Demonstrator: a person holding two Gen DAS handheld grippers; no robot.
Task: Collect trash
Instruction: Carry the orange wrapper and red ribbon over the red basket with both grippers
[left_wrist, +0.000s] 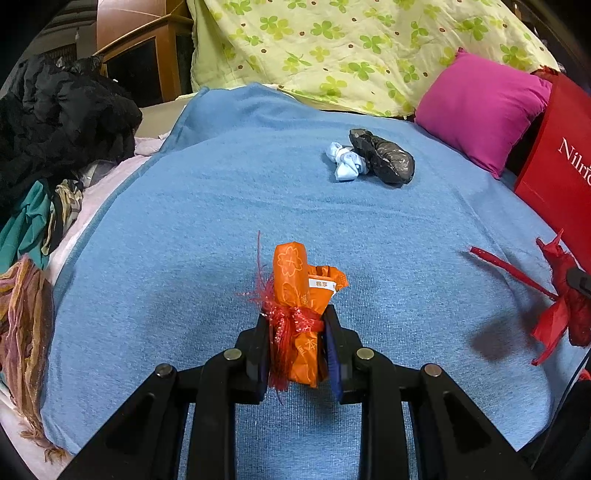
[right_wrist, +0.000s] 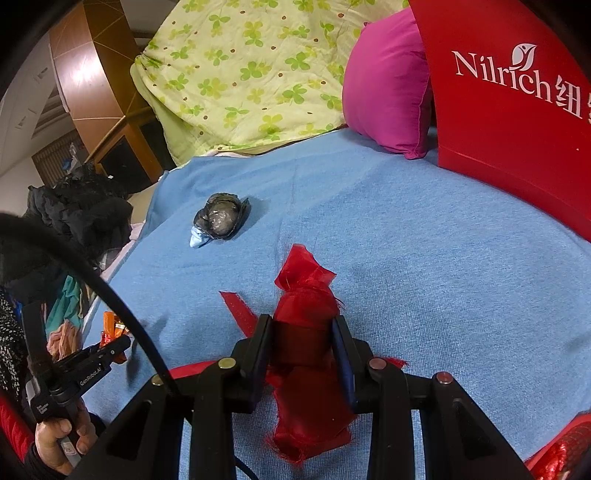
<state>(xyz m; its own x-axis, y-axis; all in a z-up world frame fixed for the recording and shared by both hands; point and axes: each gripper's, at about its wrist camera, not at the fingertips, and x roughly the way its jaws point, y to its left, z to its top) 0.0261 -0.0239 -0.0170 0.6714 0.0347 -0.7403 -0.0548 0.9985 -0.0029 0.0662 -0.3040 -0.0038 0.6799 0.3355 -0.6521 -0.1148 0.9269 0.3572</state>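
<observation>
The left gripper (left_wrist: 295, 332) has its jaws closed to a narrow gap around a crumpled orange printed wrapper tied with a red glittery ribbon (left_wrist: 299, 306); the wrapper stands upright between the two black fingers, its upper end projecting beyond the fingertips, above the blue knitted blanket (left_wrist: 221, 206) that covers the bed; the right gripper (right_wrist: 301, 339) has its jaws closed on a roll of frayed red fabric (right_wrist: 306, 332), clamped at its middle, one tattered end projecting forward past the fingertips and the other hanging toward the camera; a flat red strip (right_wrist: 236, 310) extends from this bundle to the left, over the blanket; in the left wrist view the same red bundle (left_wrist: 569, 306) appears at the right edge; further up the blanket lie a crumpled black plastic bag (left_wrist: 384, 158) and a knotted pale blue piece of cloth (left_wrist: 345, 162), touching each other and well apart from both grippers; a glossy red paper bag with white lettering (right_wrist: 509, 122) stands at the right edge of the bed, just beside a magenta cushion (left_wrist: 484, 107); a pale green quilt with a clover print (left_wrist: 351, 48) is heaped behind the blanket; a pile of dark clothing (left_wrist: 62, 114) lies at the left side of the bed.
</observation>
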